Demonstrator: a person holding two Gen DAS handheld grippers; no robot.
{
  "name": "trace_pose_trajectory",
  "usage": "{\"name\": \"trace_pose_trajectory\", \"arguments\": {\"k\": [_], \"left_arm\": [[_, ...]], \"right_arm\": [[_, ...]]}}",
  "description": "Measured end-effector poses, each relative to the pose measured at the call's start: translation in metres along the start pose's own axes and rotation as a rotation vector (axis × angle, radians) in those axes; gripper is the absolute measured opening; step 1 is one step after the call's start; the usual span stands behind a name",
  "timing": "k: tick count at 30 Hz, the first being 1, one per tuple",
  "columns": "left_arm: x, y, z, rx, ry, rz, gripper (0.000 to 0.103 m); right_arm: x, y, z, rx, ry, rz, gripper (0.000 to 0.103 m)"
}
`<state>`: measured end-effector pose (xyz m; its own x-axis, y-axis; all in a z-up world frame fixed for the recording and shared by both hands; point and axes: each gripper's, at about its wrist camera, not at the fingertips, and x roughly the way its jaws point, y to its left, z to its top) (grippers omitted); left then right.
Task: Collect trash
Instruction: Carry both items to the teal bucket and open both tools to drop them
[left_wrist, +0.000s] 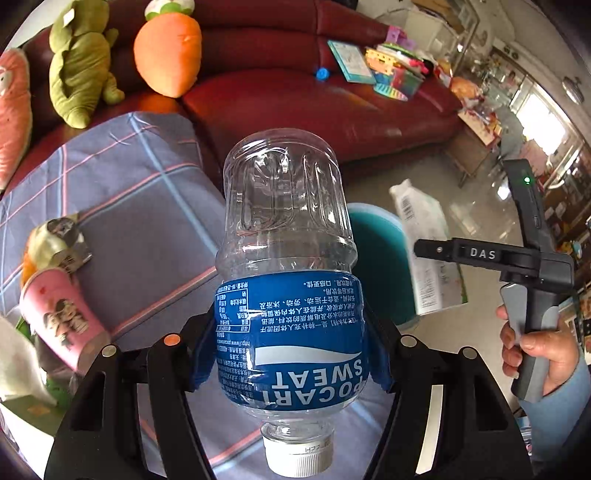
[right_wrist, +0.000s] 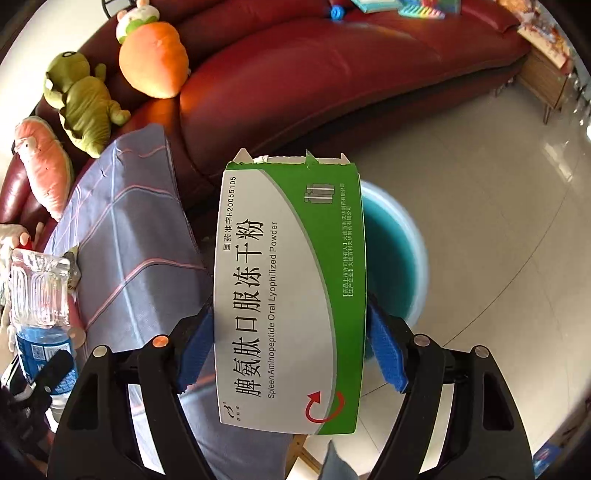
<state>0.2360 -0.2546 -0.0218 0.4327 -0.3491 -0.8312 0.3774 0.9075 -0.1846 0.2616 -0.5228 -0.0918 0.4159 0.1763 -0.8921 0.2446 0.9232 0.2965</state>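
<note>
The left tool (left_wrist: 291, 347) points steeply downward, its blue pads (left_wrist: 201, 354) pressed against the sides of a bottle (left_wrist: 288, 258). The right tool (right_wrist: 291, 354) also tilts down, clamping a box (right_wrist: 288, 295) between its pads (right_wrist: 386, 354). The right hand (left_wrist: 539, 350) grips that tool's handle, fingers wrapped around it

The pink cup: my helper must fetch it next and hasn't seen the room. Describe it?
Find the red sofa, then the blue plaid cloth before it. The pink cup lies tipped at the cloth's left edge beside a crumpled wrapper, the only pink cartoon-printed item there.
</note>
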Motion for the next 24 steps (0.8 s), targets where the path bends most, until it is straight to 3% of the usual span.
{"name": "trace_pose_trajectory", "arguments": {"k": [6,24], "left_arm": [[0.027,-0.008,0.009,-0.006,0.044,-0.007,0.067],[0.119,-0.082,0.033,0.142,0.184,-0.109,0.067]], "right_arm": [[0.013,-0.001,0.004,0.003,0.027,-0.001,0.077],[-0.028,-0.064,-0.007,0.109,-0.031,-0.129,0.081]]}}
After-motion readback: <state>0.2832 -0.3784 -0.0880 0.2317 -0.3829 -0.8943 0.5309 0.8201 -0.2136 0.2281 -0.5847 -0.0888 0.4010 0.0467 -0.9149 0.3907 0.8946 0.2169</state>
